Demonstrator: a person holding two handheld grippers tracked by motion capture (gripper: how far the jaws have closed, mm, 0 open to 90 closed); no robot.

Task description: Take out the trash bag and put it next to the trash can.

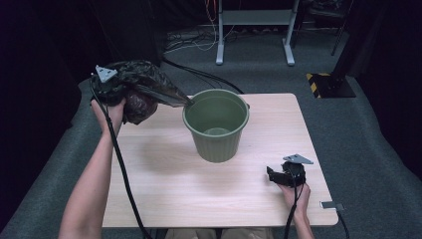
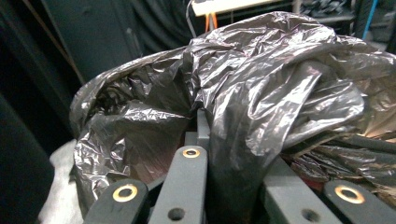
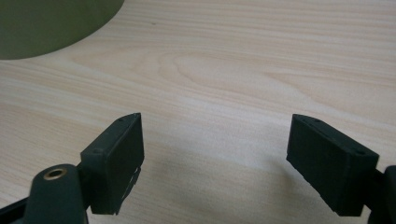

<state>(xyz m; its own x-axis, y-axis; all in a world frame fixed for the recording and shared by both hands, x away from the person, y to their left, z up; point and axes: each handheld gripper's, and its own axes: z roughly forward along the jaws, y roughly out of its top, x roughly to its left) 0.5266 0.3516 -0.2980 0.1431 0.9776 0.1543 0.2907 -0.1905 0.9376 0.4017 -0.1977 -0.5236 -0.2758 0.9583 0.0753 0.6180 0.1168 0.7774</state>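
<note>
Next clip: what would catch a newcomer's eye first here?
The crumpled black plastic bag, clamped in the left gripper above the table's far left corner, one end reaching the rim of the green bucket at mid-table. Near the right edge, the right gripper sits low over bare wood, jaws open.

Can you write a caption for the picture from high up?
Left gripper holds a crumpled black bag at the green bin rim; right gripper waits open.

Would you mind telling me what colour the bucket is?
The bucket is olive green, shown best in the high view.
</note>
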